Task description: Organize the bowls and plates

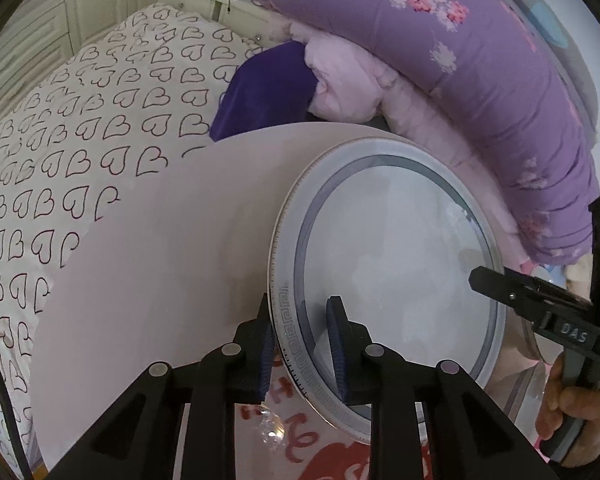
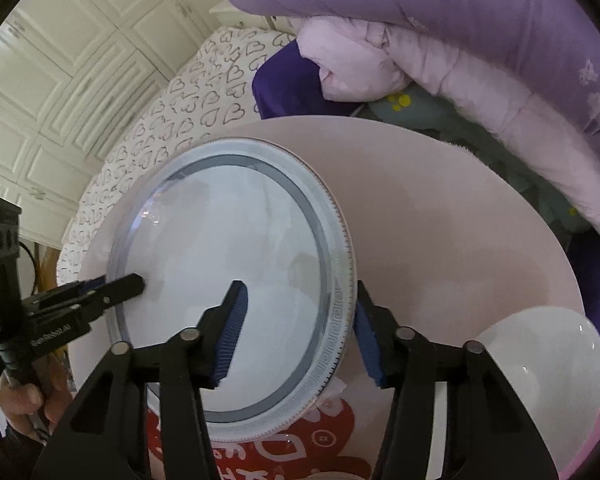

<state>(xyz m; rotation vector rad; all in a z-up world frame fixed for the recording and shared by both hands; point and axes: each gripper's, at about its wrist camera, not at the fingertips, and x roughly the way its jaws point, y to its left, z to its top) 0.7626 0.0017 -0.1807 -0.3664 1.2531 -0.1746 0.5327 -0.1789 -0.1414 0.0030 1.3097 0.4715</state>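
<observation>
Now the round white plate with a grey ring and key-pattern rim is clamped at its near-left rim by the left hand-held gripper and straddled at the opposite rim by the right hand-held gripper, above the pale pink round bench. A glossy white bowl is seen nearby.

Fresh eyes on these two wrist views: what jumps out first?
The big plate with its grey ring and key-pattern rim lies on a round pink table; the left gripper and the right gripper each straddle an opposite edge of it. A white bowl sits at the table's near right. Purple and pink bedding is piled behind.
</observation>
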